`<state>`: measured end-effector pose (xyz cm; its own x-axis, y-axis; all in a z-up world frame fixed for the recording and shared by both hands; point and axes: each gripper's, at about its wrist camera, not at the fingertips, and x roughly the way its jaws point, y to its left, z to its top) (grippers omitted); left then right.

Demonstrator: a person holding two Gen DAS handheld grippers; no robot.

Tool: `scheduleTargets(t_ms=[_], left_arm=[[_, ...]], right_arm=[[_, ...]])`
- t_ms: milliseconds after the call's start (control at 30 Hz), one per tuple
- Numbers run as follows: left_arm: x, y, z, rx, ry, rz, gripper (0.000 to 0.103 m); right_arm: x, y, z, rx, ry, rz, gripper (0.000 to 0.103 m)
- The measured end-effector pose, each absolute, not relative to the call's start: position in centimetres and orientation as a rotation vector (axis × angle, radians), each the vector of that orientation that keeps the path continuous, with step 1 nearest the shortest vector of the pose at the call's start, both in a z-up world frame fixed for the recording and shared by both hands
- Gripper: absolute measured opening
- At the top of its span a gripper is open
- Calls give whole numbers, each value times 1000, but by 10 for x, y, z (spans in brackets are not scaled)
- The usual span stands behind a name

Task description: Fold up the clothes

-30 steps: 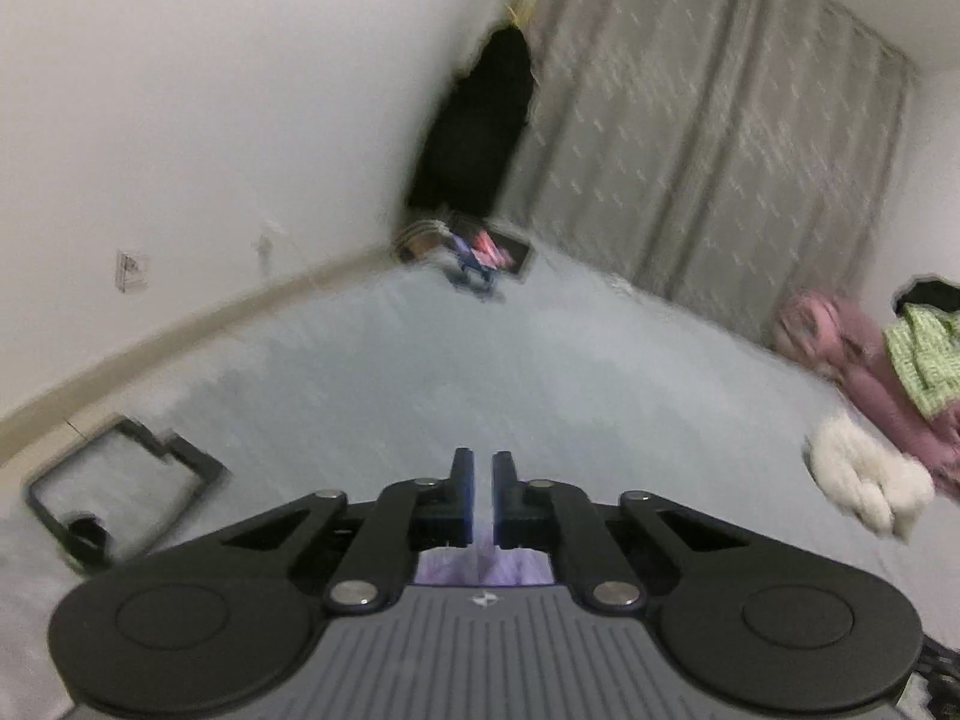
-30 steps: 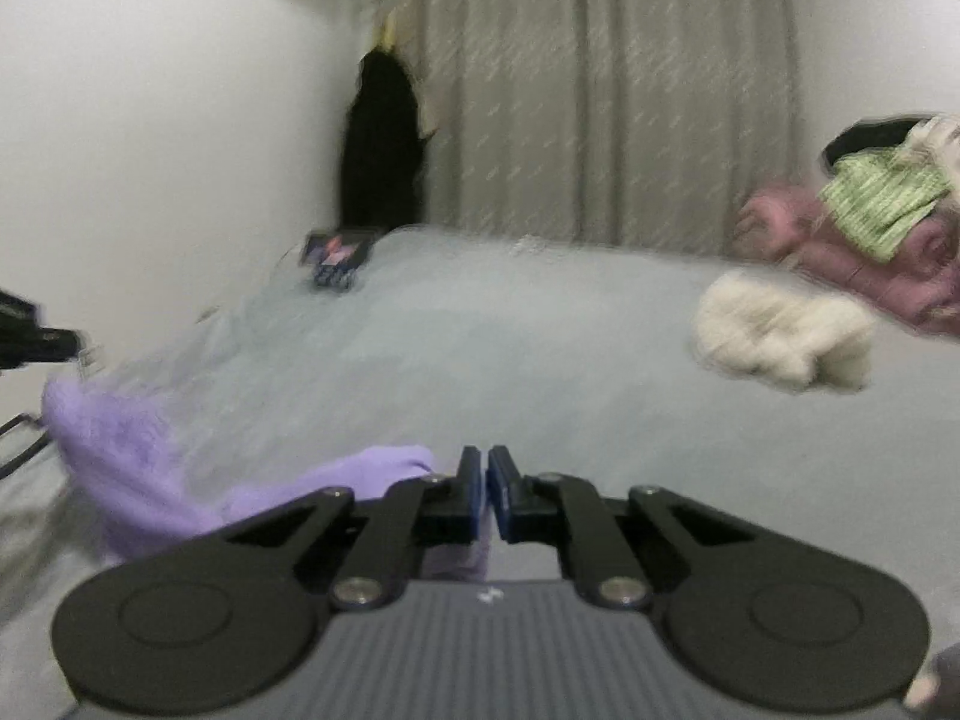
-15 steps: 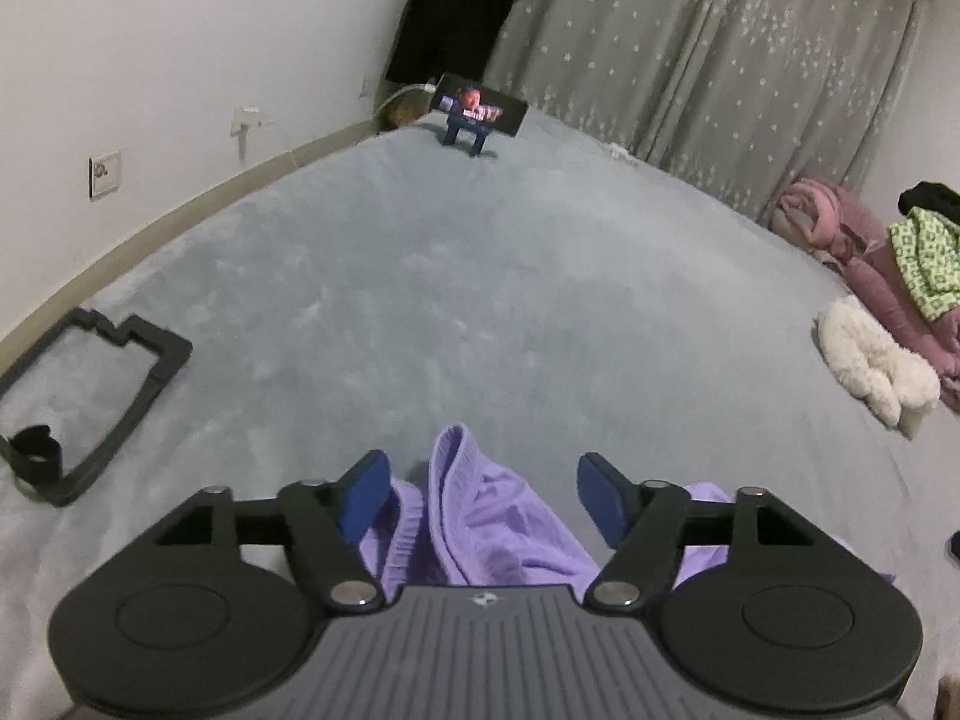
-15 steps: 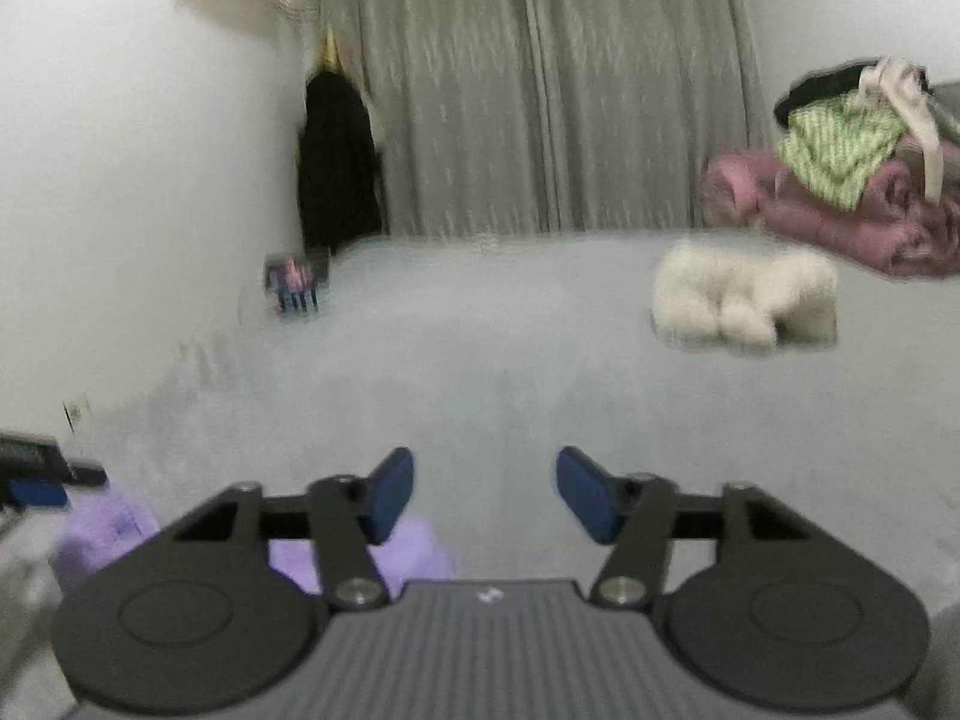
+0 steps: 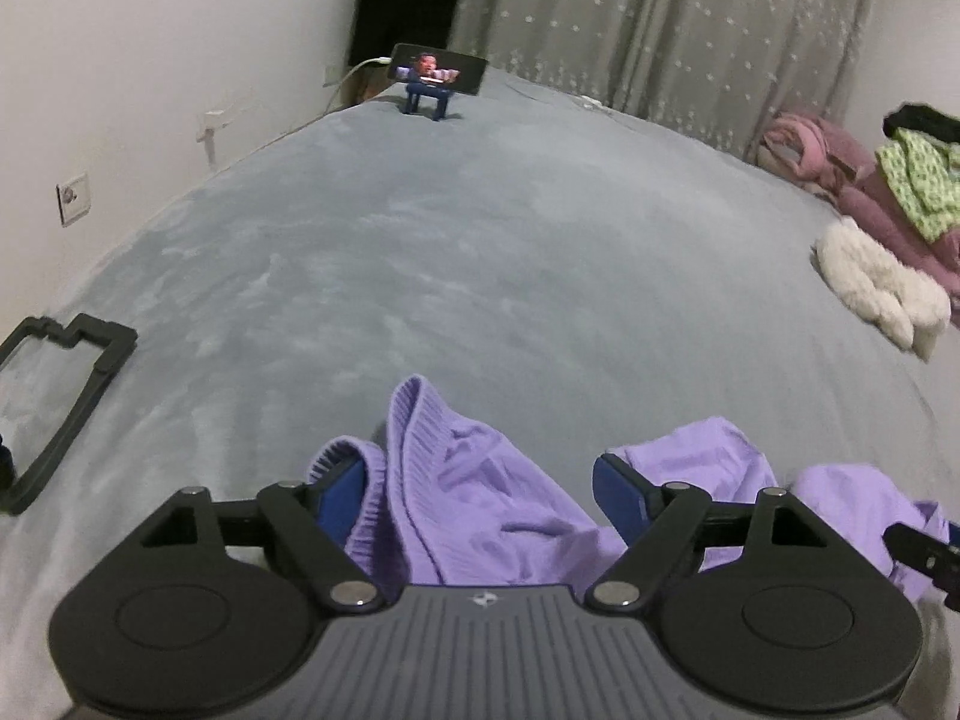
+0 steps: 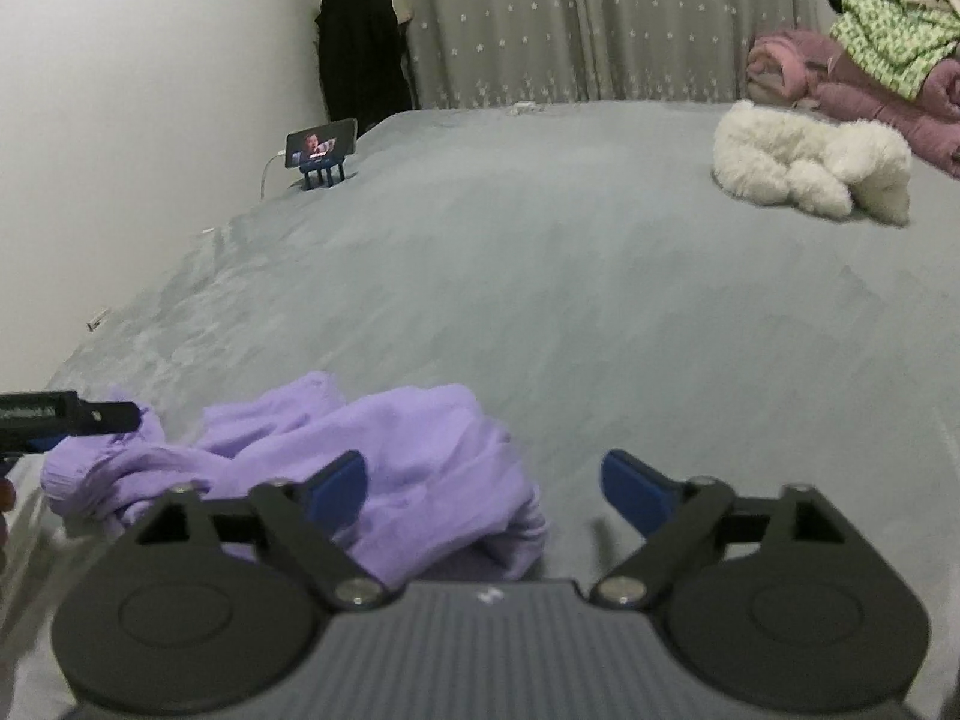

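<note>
Beneath both opening tools [image 5: 480,489] [image 6: 483,483], purple garment [image 5: 480,504] ungripped, near edge hidden.

- Purple sweater [image 5: 480,498] under the left gripper [image 5: 480,486]: ribbed knit cloth, matt.
- Bed cover [image 5: 480,276] ahead: brushed, velvety.
- White garment [image 6: 804,162] beyond the right gripper [image 6: 483,483]: fluffy.

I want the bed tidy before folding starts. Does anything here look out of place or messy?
Yes: the purple garment lies bunched in a crumpled heap on the grey bed cover, not spread flat. The left gripper is opening with cloth between its pads, unpinched. Other clothes sit piled at the far edge.
</note>
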<state>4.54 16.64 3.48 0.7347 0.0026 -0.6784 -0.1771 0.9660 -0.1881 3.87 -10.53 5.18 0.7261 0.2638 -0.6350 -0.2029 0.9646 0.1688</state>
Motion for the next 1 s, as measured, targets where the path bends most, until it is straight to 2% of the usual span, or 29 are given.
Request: scheduleTargets(t_ms=[200,533,633,667,700,733,767,800,833,900,1000], left_arm=[[50,157,24,-175,793,93,83],[48,156,25,-167,788,99,82],[48,156,25,-160,778,112,65],[47,155,26,-151,774,111,49],[46,154,27,-140,772,108,33],[46,153,28,-137,772,106,24],[45,154,30,-142,772,105,10],[44,155,32,-159,767,102,10],[43,158,35,-184,756,94,10],[39,164,44,-242,720,85,9],[30,175,60,-303,652,82,9]], right_arm=[[42,-99,43,60,771,266,101],[46,-101,36,89,809,260,103],[45,-102,35,97,804,264,103],[44,-102,36,100,800,274,100],[44,-102,37,104,797,289,88],[43,-102,38,111,792,306,78],[43,-101,39,115,786,318,55],[42,-100,41,116,779,325,44],[41,-98,43,105,766,326,41],[37,-94,49,73,728,318,28],[25,-94,69,14,590,254,22]])
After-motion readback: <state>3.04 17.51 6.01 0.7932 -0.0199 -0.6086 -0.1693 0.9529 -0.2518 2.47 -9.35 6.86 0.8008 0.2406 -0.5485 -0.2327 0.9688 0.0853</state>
